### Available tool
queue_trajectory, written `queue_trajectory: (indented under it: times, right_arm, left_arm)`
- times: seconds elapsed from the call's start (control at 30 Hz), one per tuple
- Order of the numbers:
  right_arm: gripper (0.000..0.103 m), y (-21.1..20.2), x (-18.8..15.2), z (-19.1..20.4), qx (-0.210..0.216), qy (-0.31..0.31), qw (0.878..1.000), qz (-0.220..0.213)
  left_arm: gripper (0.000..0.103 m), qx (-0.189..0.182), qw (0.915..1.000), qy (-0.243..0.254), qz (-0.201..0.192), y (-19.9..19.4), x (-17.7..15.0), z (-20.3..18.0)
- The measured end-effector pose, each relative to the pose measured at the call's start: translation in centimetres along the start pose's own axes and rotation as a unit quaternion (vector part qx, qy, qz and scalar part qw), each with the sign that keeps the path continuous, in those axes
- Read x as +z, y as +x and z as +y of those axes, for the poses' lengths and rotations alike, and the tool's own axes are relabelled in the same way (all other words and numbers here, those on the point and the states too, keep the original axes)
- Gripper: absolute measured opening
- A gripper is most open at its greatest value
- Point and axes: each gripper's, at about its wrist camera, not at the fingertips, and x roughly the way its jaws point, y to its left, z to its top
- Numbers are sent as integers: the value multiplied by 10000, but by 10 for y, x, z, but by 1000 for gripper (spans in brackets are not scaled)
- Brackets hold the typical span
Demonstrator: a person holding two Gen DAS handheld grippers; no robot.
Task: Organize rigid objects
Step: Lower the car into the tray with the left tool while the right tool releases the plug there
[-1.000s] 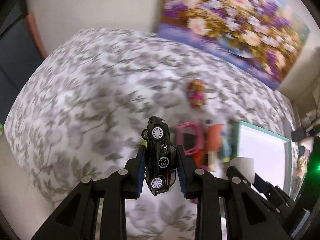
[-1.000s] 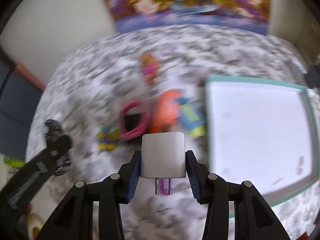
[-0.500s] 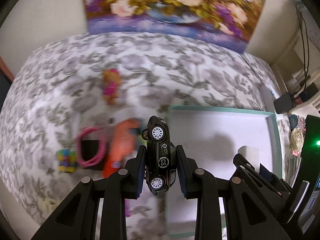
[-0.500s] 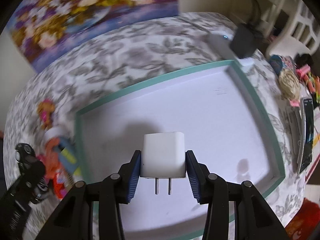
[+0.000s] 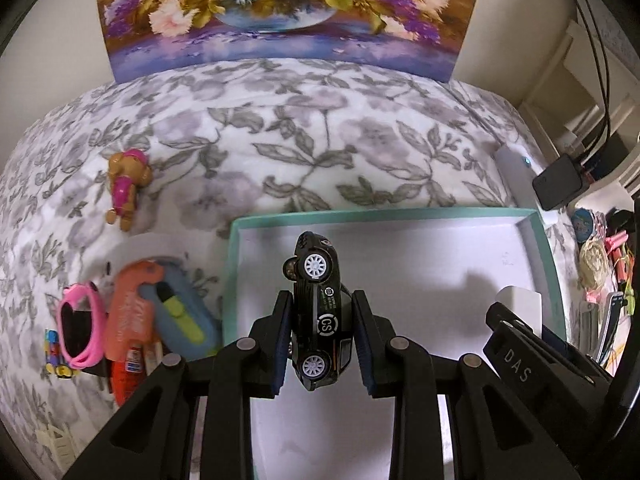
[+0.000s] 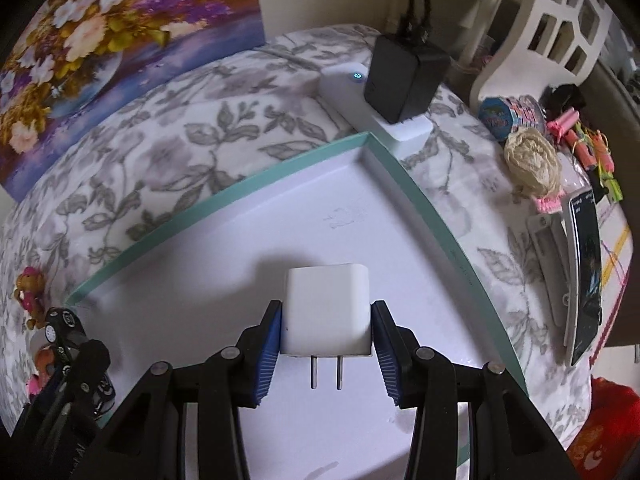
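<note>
My left gripper (image 5: 322, 320) is shut on a black toy car (image 5: 318, 304) with white wheels, held nose-up above the left part of a white tray with a teal rim (image 5: 400, 213). My right gripper (image 6: 326, 320) is shut on a white plug adapter (image 6: 326, 312), prongs toward the camera, hanging over the tray's white floor (image 6: 280, 220). In the left wrist view the right gripper (image 5: 516, 332) and its adapter show at lower right. In the right wrist view the car (image 6: 60, 328) shows at lower left.
Left of the tray on the floral cloth lie an orange and blue case (image 5: 160, 308), a pink ring (image 5: 80, 332) and a small dog figure (image 5: 126, 184). A white power strip with a black adapter (image 6: 404, 76) sits behind the tray. A phone (image 6: 584, 272) and clutter lie right.
Both grippers have swung to the right, from over the pile of toys to over the tray, still holding the car and the adapter.
</note>
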Motion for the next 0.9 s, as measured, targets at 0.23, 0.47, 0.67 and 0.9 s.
queue_trajectory:
  times: [0.23,0.47,0.67,0.9]
  right_arm:
    - [47,4,-2,-4,1,65,9999,115]
    - [47,5,-3,-4,19,67,9998,168]
    - [49,4,-3,-5,146,94,9995,255]
    - [64,-11,-2,-6,155,42,9998,106]
  left_arm:
    - [31,60,10000,9,74,4,-2,1]
    - [31,44,9999,47,88,4,-2,0]
    - [48,108,9999,37,109,3,-3,1]
    - [63,75,9999,-100,72,-8,-3,8]
